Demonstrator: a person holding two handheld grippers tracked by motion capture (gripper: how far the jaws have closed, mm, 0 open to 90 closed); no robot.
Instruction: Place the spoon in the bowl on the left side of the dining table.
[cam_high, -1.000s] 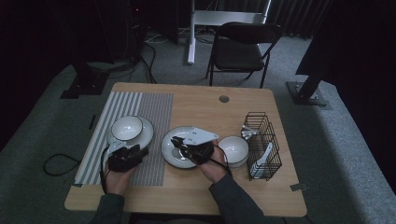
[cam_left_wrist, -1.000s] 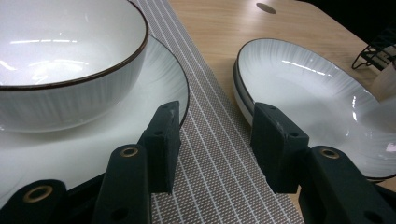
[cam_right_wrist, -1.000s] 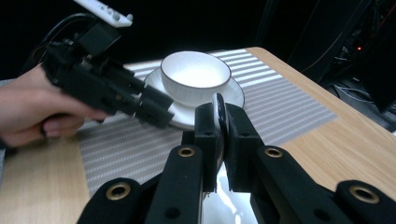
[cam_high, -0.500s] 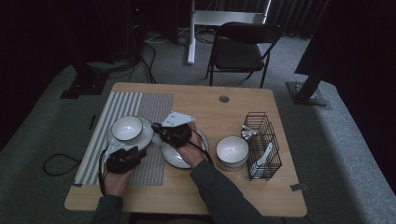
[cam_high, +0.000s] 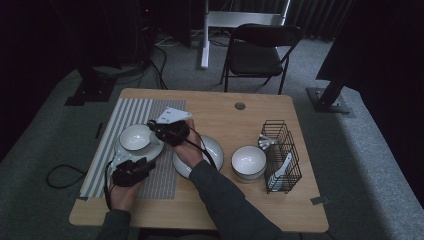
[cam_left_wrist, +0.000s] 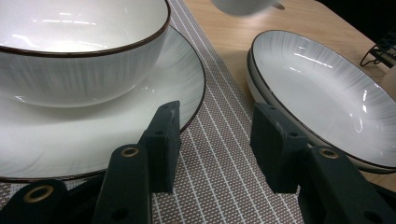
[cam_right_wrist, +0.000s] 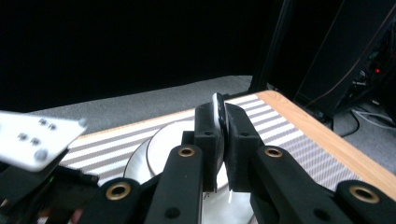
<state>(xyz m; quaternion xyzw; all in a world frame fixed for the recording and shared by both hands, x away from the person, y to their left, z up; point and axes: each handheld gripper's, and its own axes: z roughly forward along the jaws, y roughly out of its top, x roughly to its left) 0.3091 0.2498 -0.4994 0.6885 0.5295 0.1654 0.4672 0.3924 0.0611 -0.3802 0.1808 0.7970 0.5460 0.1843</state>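
Observation:
My right gripper (cam_high: 154, 128) reaches across to the left and hovers at the white bowl (cam_high: 135, 136) that sits on a white plate (cam_high: 151, 150). It is shut on a thin white spoon (cam_right_wrist: 218, 109), held edge-on between the pads over the bowl (cam_right_wrist: 166, 140). My left gripper (cam_high: 142, 165) rests low on the striped placemat (cam_high: 160, 182), just in front of that plate. Its jaws stand open with nothing between them (cam_left_wrist: 215, 122); the left pad lies by the plate's dark rim (cam_left_wrist: 196, 100). The bowl (cam_left_wrist: 79, 60) fills the upper left of that view.
Stacked deep plates (cam_high: 216, 149) lie at the table's middle, also seen to the right of my left gripper (cam_left_wrist: 327, 93). A second white bowl (cam_high: 248, 161) stands beside a black wire rack (cam_high: 283, 145) holding a spoon (cam_high: 280, 170). A folding chair (cam_high: 260, 50) stands behind the table.
My right gripper has moved left, from above the middle plates to the bowl on the left plate, with the spoon still in it. The left gripper has stayed put.

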